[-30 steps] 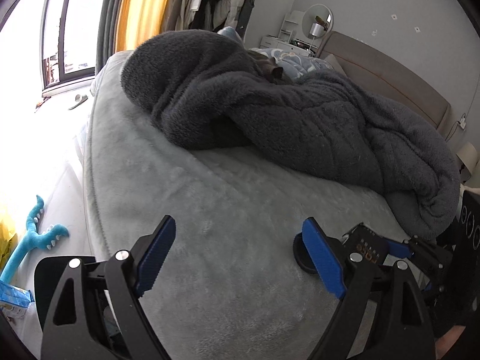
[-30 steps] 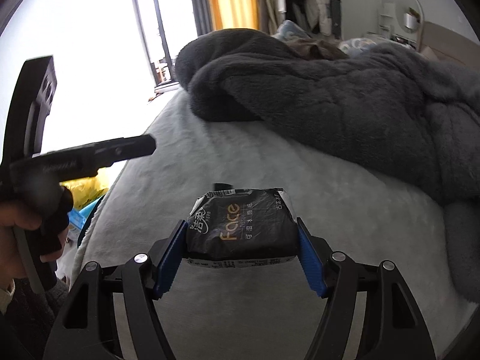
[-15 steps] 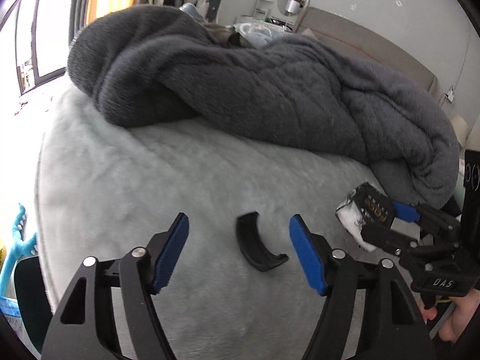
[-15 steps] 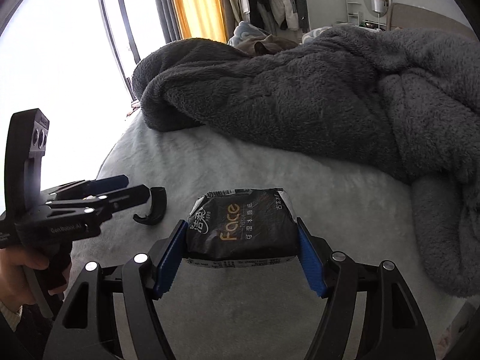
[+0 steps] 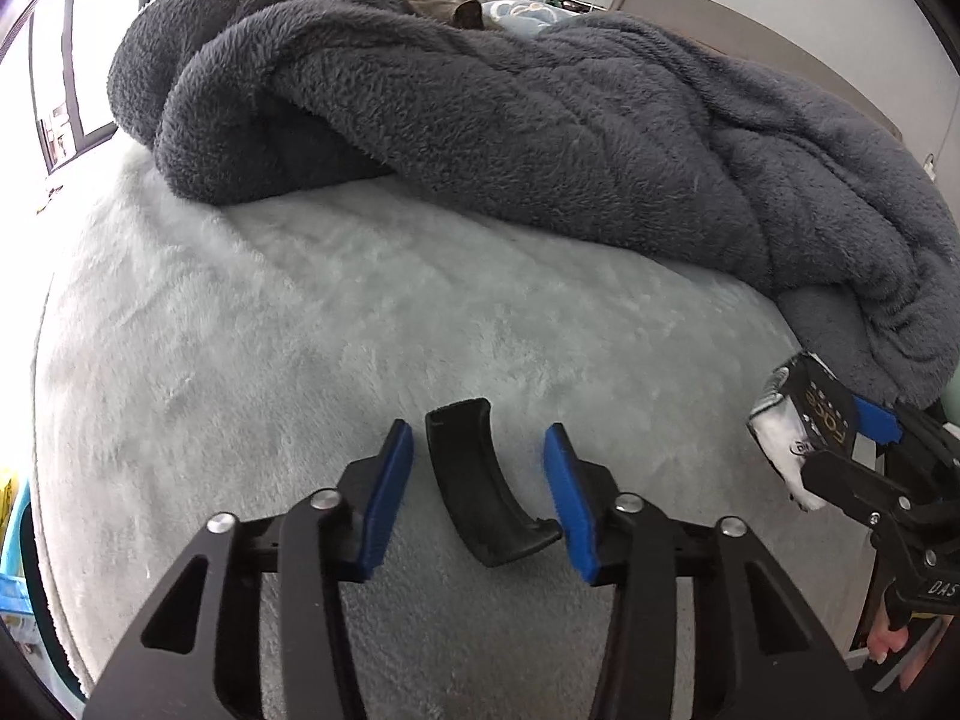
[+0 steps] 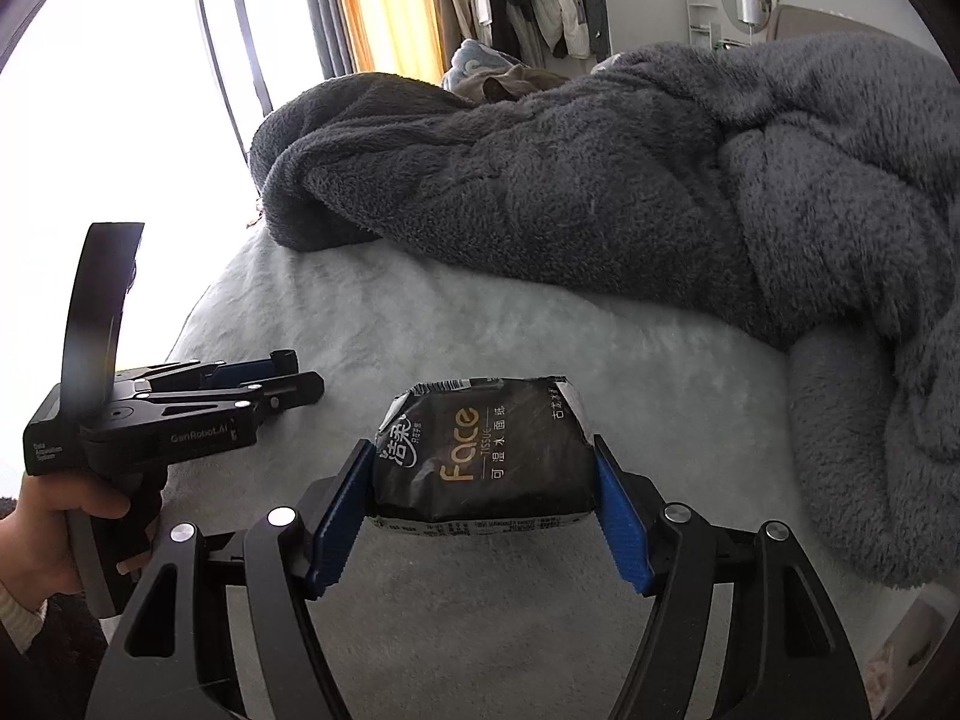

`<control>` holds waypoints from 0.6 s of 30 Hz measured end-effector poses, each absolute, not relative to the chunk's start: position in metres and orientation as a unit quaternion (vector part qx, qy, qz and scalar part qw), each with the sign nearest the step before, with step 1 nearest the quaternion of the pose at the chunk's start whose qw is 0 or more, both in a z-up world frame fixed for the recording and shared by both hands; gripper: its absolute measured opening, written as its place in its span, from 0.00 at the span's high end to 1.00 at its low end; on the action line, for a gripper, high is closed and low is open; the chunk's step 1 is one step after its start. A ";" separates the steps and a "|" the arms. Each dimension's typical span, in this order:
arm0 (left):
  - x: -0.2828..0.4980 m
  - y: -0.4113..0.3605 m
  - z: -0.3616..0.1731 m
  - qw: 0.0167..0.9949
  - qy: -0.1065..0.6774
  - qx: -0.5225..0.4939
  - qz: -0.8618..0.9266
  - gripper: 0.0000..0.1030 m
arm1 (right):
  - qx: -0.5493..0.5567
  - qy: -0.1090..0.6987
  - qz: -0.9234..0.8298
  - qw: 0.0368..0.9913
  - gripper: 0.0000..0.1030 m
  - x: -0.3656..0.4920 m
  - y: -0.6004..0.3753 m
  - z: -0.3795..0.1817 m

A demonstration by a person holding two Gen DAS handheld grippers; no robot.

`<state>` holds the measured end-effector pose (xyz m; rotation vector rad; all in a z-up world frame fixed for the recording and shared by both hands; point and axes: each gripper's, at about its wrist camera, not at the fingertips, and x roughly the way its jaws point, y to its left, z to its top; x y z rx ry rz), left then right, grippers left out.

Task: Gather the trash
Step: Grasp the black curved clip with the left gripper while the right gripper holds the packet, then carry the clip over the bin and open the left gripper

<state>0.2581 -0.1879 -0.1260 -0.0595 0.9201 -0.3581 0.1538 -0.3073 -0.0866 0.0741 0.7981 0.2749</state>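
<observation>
Left gripper closing around curved black plastic piece, lower centre; could pinch off-centre, flicking it away. Right gripper clamping tissue pack.

Bedroom — bed, blanket, hanging clothes.

Curved black plastic piece lying on bed; black tissue pack clamped, raised.

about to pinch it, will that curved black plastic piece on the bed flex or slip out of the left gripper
The curved black piece looks like hard, thin plastic, so probably stiff and light. Its smooth arc may twist between the closing left gripper pads. The plush bed cover should keep it from sliding.
</observation>
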 end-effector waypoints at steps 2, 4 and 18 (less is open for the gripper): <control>0.261 -0.189 -0.127 0.879 0.443 -0.029 -0.173 0.66 | 0.042 0.387 0.134 0.911 0.32 0.154 -0.309 -0.086; 0.261 -0.189 -0.126 0.879 0.442 -0.029 -0.175 0.79 | 0.048 0.383 0.135 0.912 0.32 0.155 -0.310 -0.083; 0.246 -0.156 -0.110 0.883 0.429 -0.031 -0.186 0.79 | 0.047 0.361 0.167 0.916 0.32 0.171 -0.266 -0.057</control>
